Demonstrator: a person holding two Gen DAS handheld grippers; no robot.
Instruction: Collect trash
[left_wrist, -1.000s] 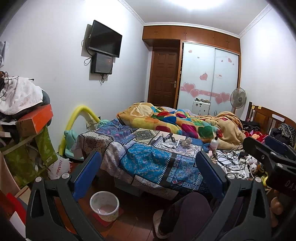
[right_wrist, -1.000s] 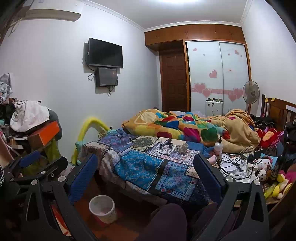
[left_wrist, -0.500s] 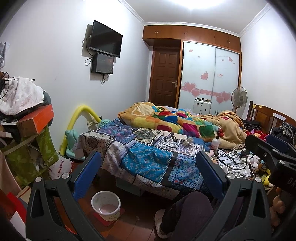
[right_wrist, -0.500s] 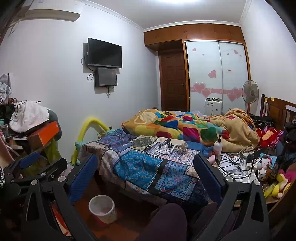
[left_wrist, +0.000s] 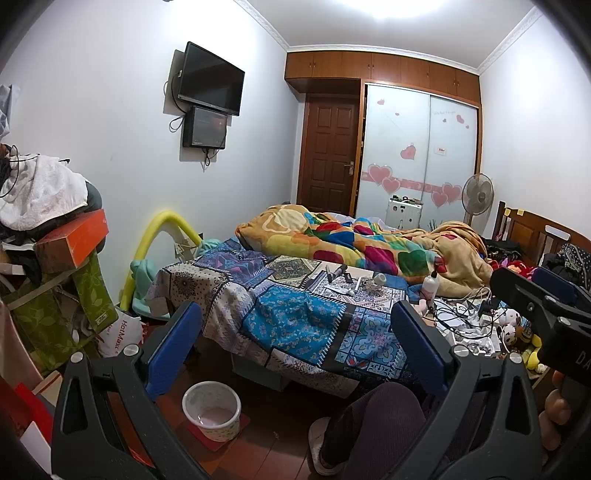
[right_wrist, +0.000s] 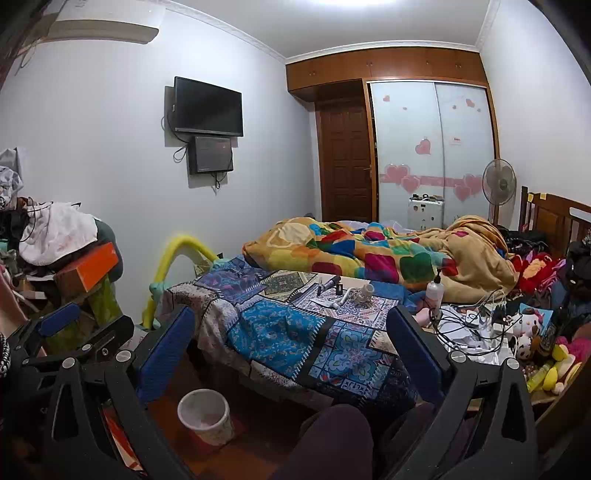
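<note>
A small white waste bin stands on the wooden floor by the bed's foot; it also shows in the right wrist view. Small loose items lie on the patterned bedspread, also seen in the right wrist view. My left gripper is open and empty, held high above the floor facing the bed. My right gripper is open and empty beside it; its body shows at the right of the left wrist view.
A cluttered pile with an orange box and green bags stands at the left. A side table with cables and a white bottle sits right of the bed. A colourful quilt covers the bed's far half. The person's knee is below.
The left gripper's view has shifted slightly, the bed drifting a little right. The right gripper has barely moved. Both stay open.
</note>
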